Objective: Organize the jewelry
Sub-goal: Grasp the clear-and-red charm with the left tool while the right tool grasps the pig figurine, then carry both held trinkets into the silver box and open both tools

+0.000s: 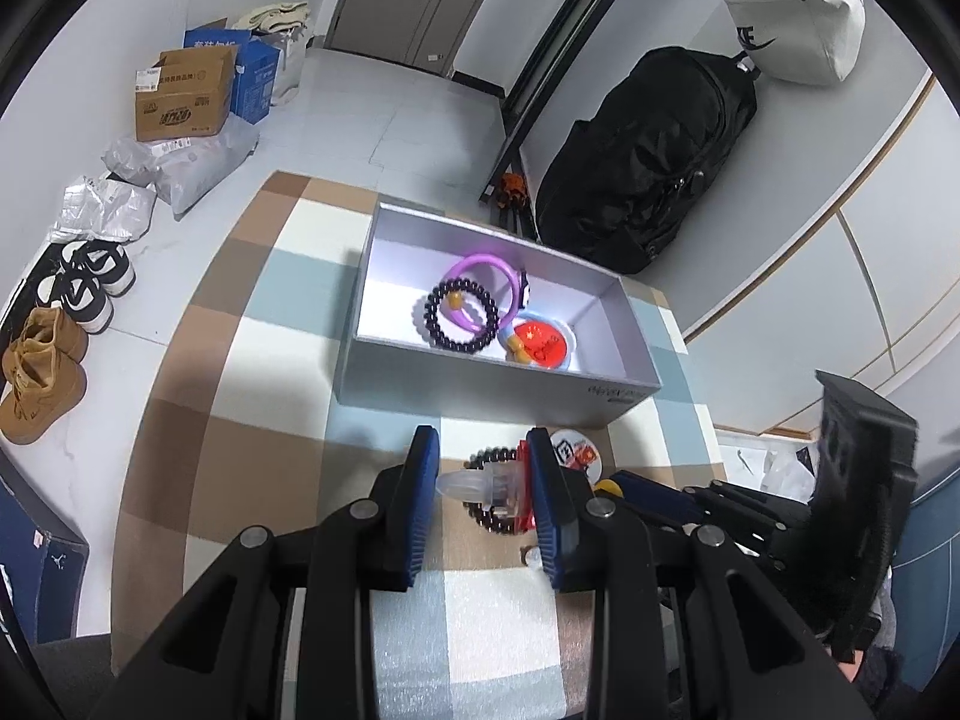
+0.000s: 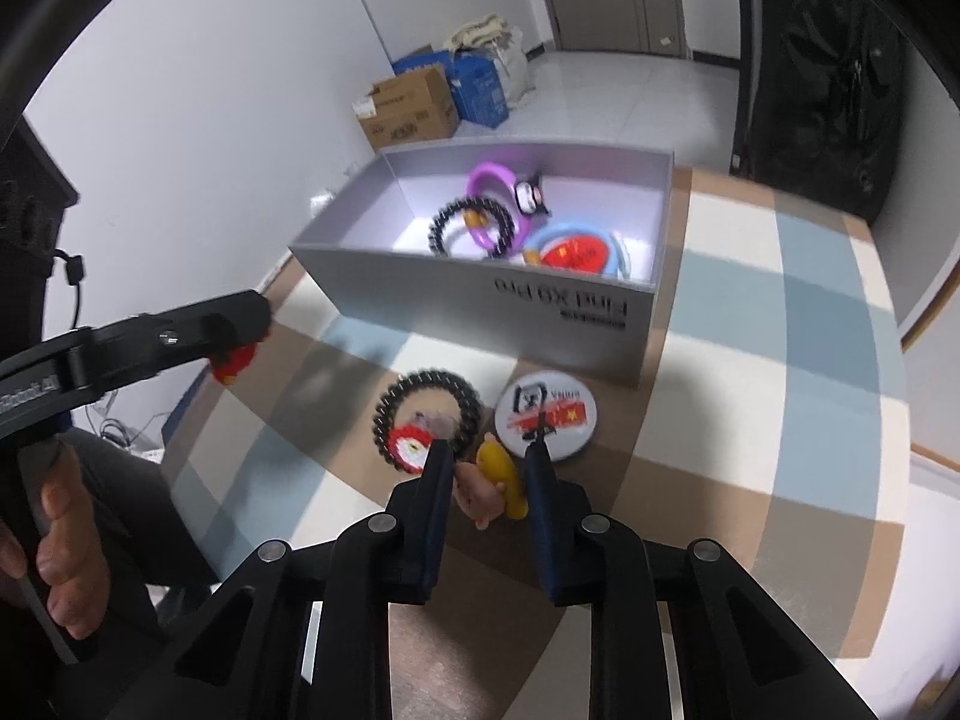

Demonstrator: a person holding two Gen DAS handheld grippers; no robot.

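Observation:
An open grey box (image 1: 480, 378) on the checked table holds a purple bangle (image 1: 480, 276), a dark bead bracelet (image 1: 462, 318) and a red round badge (image 1: 543, 348); the box also shows in the right wrist view (image 2: 480, 294). My left gripper (image 1: 480, 450) is shut on a red ornament with a clear plastic tip (image 1: 474, 483), raised above the table; it shows in the right wrist view (image 2: 240, 348). Below lie a dark bead bracelet (image 2: 429, 408), a red-white brooch (image 2: 411, 447) and a white badge (image 2: 546, 414). My right gripper (image 2: 489, 450) stands around a yellow figurine (image 2: 501, 477), jaws apart.
Shoes (image 1: 42, 372), cardboard boxes (image 1: 180, 96) and plastic bags (image 1: 180, 162) lie on the floor to the left. A black backpack (image 1: 648, 162) and a tripod stand behind the table. The table's far edge runs just beyond the box.

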